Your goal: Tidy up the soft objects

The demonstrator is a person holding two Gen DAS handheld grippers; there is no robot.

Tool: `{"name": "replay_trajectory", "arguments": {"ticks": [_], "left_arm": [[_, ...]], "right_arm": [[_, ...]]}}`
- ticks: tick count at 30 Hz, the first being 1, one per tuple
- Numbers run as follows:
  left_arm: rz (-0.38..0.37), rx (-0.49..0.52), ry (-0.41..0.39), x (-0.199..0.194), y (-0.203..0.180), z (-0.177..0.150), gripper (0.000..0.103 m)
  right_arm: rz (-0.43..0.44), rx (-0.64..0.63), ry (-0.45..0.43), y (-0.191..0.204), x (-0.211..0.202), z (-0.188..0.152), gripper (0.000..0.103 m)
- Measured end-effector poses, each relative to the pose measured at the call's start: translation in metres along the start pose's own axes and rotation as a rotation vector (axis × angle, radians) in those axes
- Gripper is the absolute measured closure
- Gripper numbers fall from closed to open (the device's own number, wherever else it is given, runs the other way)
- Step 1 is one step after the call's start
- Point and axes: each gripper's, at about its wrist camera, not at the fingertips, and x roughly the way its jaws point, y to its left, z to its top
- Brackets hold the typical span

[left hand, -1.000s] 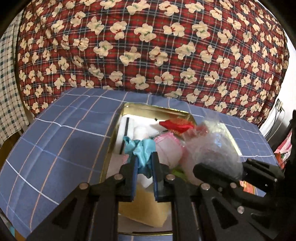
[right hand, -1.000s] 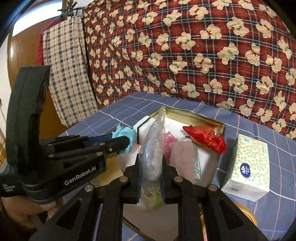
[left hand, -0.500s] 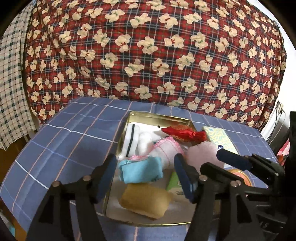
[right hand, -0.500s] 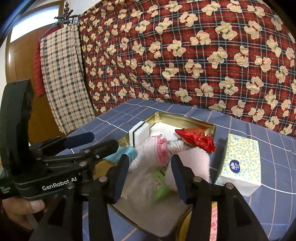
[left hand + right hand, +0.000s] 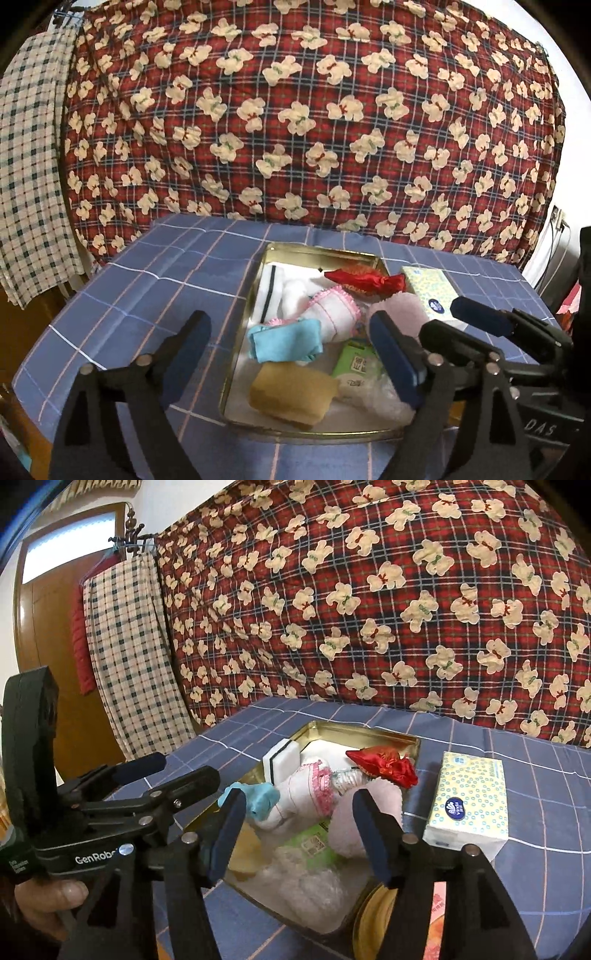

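A gold metal tray [image 5: 236,354] [image 5: 380,738] on the blue checked tablecloth holds soft things: a blue cloth [image 5: 284,339] [image 5: 260,797], a tan sponge [image 5: 291,395], a white-and-pink cloth [image 5: 332,314] [image 5: 303,794], a red pouch [image 5: 365,280] [image 5: 384,764], a pink fluffy item [image 5: 395,310] [image 5: 369,812], a white sponge [image 5: 269,291] [image 5: 282,760], a green packet [image 5: 354,363] [image 5: 314,845] and a clear plastic bag [image 5: 303,886]. My left gripper [image 5: 291,350] is open and empty above the tray's near end. My right gripper [image 5: 299,827] is open and empty, raised over the tray.
A tissue pack [image 5: 469,801] [image 5: 432,291] lies on the cloth right of the tray. A red bear-print quilt [image 5: 314,110] hangs behind the table. A checked towel [image 5: 133,657] hangs at left by a wooden door [image 5: 48,627].
Both grippers opened and pulled back and up. The left let go of the blue cloth and the right let go of the clear plastic bag; both now lie in the tray.
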Motion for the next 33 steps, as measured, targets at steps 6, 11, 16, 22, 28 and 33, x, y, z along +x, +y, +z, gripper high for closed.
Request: {"name": "replay_trajectory", "arguments": {"ticks": [6, 11, 16, 22, 28, 33], "left_arm": [[0.003, 0.000, -0.006, -0.003, -0.001, -0.001, 0.008], [0.010, -0.006, -0.011, -0.006, -0.001, -0.002, 0.006], [0.012, -0.013, -0.022, -0.009, -0.001, -0.002, 0.005], [0.015, -0.014, -0.026, -0.010, 0.000, -0.002, 0.005], [0.016, -0.017, -0.028, -0.011, 0.002, -0.001, 0.005], [0.016, -0.017, -0.027, -0.011, 0.002, -0.002, 0.005]], "right_arm": [[-0.001, 0.010, -0.019, -0.002, -0.006, 0.000, 0.040], [-0.004, 0.017, -0.022, -0.005, -0.008, 0.000, 0.040], [-0.005, 0.019, -0.025, -0.007, -0.009, -0.001, 0.040], [-0.004, 0.018, -0.023, -0.007, -0.009, -0.001, 0.040], [-0.002, 0.018, -0.025, -0.007, -0.010, -0.001, 0.040], [-0.002, 0.020, -0.024, -0.007, -0.009, -0.001, 0.040]]}}
